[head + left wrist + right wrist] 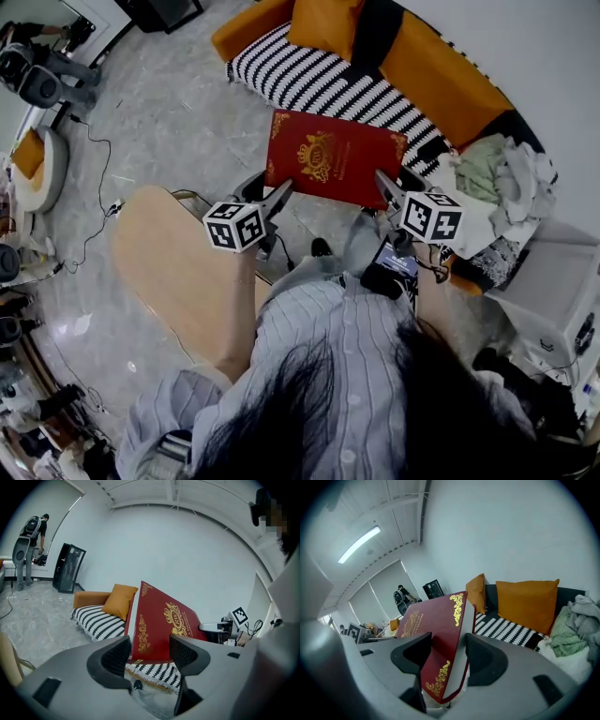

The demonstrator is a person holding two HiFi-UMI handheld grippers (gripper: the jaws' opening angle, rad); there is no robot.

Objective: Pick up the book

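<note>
the book (333,157), red with gold ornament on its cover, is off the floor (169,122) and held in the air in front of the striped sofa (319,75), carried between both hands. the left claw (281,192) is clamped on its near left corner and the right claw (384,183) on its near right corner; in each gripper view the pads press on the thickness of the book, cover on one side and back on the other, with the jaws standing wide because the volume is thick. the long axis of the book runs across the person from left to right, so it bridges the two claws, and the rest of it reaches out beyond them towards the sofa, the cover facing up and tilted. neither hand is nearer: each has its own corner, and all the weight hangs past the grip line. any further lift probably depends on the two hands travelling together and keeping the same spacing, or the far edge is likely to sag or a corner to slip
</note>
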